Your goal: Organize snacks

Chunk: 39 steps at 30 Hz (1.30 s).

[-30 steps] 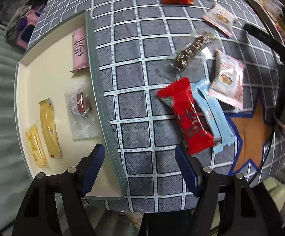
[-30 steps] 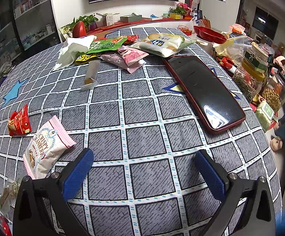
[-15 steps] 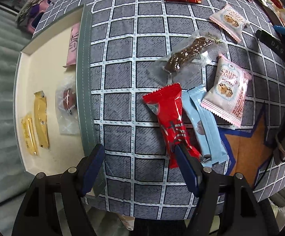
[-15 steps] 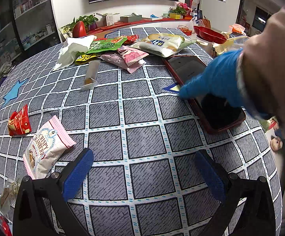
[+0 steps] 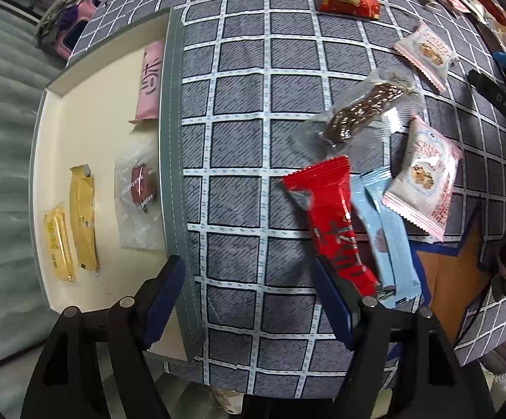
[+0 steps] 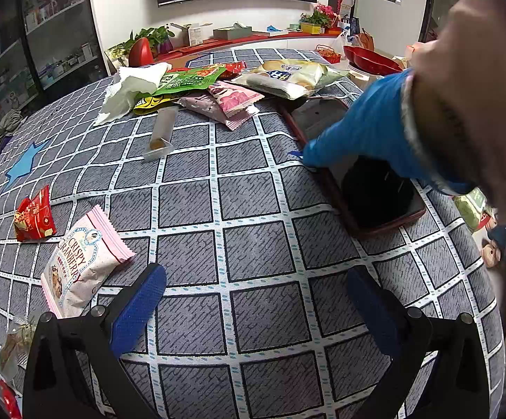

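My left gripper (image 5: 249,289) is open above the grid tablecloth, pointing down, with nothing between its fingers. Its left finger sits over the grey wall of a cream tray (image 5: 172,139) that holds two yellow bars (image 5: 82,216), a clear-wrapped sweet (image 5: 141,188) and a pink packet (image 5: 150,80). By the right finger lie a red packet (image 5: 333,223), a light blue packet (image 5: 385,234), a cranberry crisp pack (image 5: 424,181) and a clear-wrapped brown bar (image 5: 361,111). My right gripper (image 6: 253,300) is open over bare cloth. Another cranberry pack (image 6: 78,265) lies to its left.
A person's blue-gloved hand (image 6: 368,132) touches a phone in a red case (image 6: 357,181) right of the right gripper. A heap of snack bags (image 6: 218,90) and a tissue (image 6: 131,87) lie at the table's far side. A small red packet (image 6: 33,216) lies left. The table edge runs below both grippers.
The left wrist view has rolled and shifted, so the red and blue packets now lie close to the right finger. A gloved hand has come in over the phone. The right gripper stayed still.
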Each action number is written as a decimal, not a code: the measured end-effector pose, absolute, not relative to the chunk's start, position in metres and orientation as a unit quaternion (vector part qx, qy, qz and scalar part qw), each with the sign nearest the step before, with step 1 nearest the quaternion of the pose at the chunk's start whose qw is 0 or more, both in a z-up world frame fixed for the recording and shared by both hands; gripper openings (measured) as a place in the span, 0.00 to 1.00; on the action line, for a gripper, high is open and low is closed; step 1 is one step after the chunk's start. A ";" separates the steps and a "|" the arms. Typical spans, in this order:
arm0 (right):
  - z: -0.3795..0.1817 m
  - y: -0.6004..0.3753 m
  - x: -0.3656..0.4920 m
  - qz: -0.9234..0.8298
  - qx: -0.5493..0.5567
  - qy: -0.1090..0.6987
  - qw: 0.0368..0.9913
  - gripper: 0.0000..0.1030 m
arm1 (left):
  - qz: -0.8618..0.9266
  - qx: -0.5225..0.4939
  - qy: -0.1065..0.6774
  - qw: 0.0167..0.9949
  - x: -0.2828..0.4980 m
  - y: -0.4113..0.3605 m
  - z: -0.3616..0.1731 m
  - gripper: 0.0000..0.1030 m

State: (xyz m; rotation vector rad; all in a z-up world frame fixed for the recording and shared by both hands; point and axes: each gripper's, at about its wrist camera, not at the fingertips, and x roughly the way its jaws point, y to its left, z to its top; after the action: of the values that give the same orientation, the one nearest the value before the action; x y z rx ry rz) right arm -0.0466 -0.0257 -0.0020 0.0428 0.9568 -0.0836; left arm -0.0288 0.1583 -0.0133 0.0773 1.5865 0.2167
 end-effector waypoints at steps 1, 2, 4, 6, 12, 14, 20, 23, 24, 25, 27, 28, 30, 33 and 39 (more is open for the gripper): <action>-0.002 -0.026 -0.047 -0.040 0.021 0.460 0.887 1.00 | 0.095 0.034 0.711 0.696 -0.029 0.161 -0.012 0.76; -0.002 -0.026 -0.047 -0.040 0.021 0.460 0.887 1.00 | 0.092 0.034 0.709 0.699 -0.029 0.163 -0.009 0.76; -0.002 -0.026 -0.047 -0.040 0.021 0.460 0.887 1.00 | 0.080 0.037 0.704 0.705 -0.028 0.163 -0.003 0.76; -0.002 -0.026 -0.047 -0.040 0.021 0.460 0.887 1.00 | 0.062 0.038 0.697 0.713 -0.026 0.162 0.003 0.76; -0.001 -0.026 -0.047 -0.040 0.021 0.460 0.887 1.00 | 0.026 0.049 0.685 0.726 -0.006 0.165 0.015 0.76; -0.001 -0.026 -0.046 -0.040 0.021 0.460 0.887 1.00 | 0.019 0.052 0.680 0.731 0.002 0.169 0.022 0.76; -0.002 -0.026 -0.046 -0.040 0.021 0.460 0.887 1.00 | 0.010 0.067 0.671 0.738 0.001 0.186 0.024 0.76; -0.002 -0.029 -0.043 -0.039 0.020 0.461 0.886 1.00 | 0.008 0.078 0.671 0.737 0.002 0.196 0.027 0.76; -0.002 -0.029 -0.045 -0.039 0.020 0.461 0.886 1.00 | 0.007 0.082 0.671 0.737 0.002 0.199 0.027 0.76; -0.002 -0.030 -0.044 -0.040 0.020 0.461 0.886 1.00 | 0.004 0.085 0.671 0.737 0.001 0.200 0.028 0.76; -0.001 -0.029 -0.043 -0.042 0.022 0.474 0.879 1.00 | -0.002 0.095 0.667 0.739 0.002 0.203 0.030 0.76; -0.001 -0.031 -0.039 -0.035 0.021 0.496 0.867 1.00 | -0.005 0.101 0.664 0.741 0.005 0.203 0.032 0.76; 0.004 -0.039 -0.023 -0.017 0.017 0.550 0.835 1.00 | -0.015 0.101 0.659 0.746 0.006 0.194 0.038 0.76; 0.009 -0.047 -0.032 0.011 0.043 0.603 0.797 1.00 | -0.041 0.099 0.654 0.749 0.017 0.182 0.039 0.76; 0.007 -0.065 -0.090 -0.001 0.124 0.688 0.715 1.00 | -0.123 0.146 0.646 0.739 0.048 0.138 0.010 0.76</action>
State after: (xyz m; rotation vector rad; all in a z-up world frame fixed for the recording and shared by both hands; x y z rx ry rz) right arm -0.0896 -0.0645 0.0065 0.2757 1.5239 -0.0015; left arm 0.0481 0.1382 0.0099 0.3209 1.4187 -0.2690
